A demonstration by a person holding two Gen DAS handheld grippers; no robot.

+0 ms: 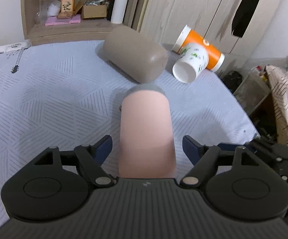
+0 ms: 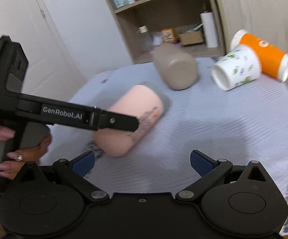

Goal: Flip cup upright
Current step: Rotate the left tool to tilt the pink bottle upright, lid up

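Note:
A pink cup [image 1: 146,131] lies on its side on the pale blue bedspread [image 1: 44,99], its grey-rimmed end pointing away. My left gripper [image 1: 146,149] is open with a blue pad on either side of the cup, apart from it. In the right wrist view the left gripper's finger [image 2: 120,122] crosses the pink cup [image 2: 136,107]. My right gripper [image 2: 142,164] is open and empty, just in front of and right of the cup. Beyond lie a taupe cup [image 1: 134,53], a white leaf-print cup [image 1: 191,61] and an orange cup [image 1: 201,45], all on their sides.
A wooden shelf unit [image 1: 74,10] with boxes, bottles and a white roll stands behind the bed. Wardrobe doors [image 1: 193,6] are at the back right. The bed's right edge [image 1: 243,119] drops to clutter on the floor.

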